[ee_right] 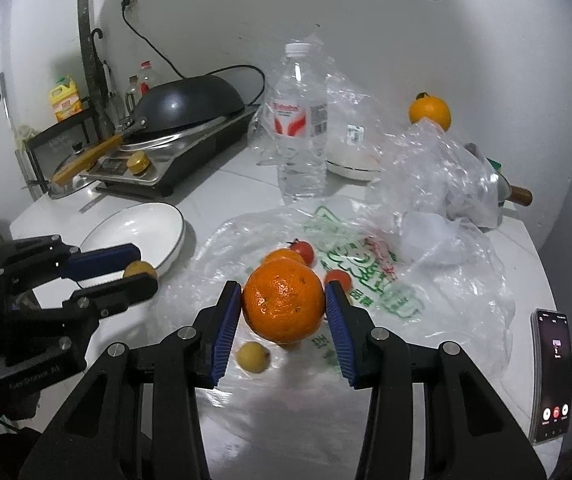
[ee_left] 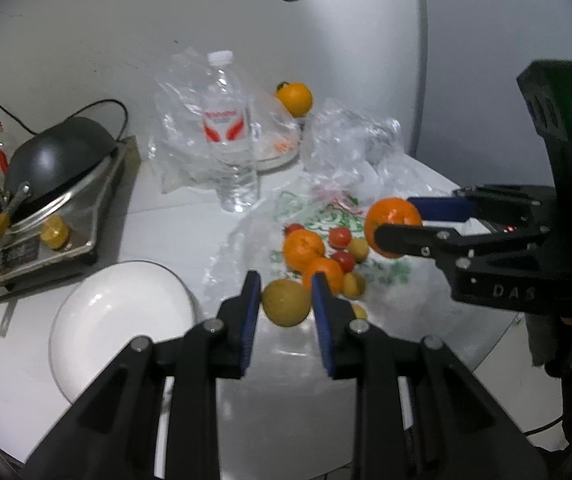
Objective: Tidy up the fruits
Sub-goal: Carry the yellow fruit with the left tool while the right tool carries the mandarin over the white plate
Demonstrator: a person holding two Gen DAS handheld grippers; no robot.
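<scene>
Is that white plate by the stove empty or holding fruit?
Empty. The white plate shows only bare glossy surface; the yellow-green fruit sits between the left gripper's pads beside it.

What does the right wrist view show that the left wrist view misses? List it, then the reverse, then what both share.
Only the right wrist view: a phone lying at the table's right edge, and a yellow oil jug behind the stove.

Only the left wrist view: two more oranges and several small yellow fruits spread on the printed bag.

Both: the right gripper shut on an orange, the left gripper around a yellow-green fruit, the white plate, the water bottle and the wok.
</scene>
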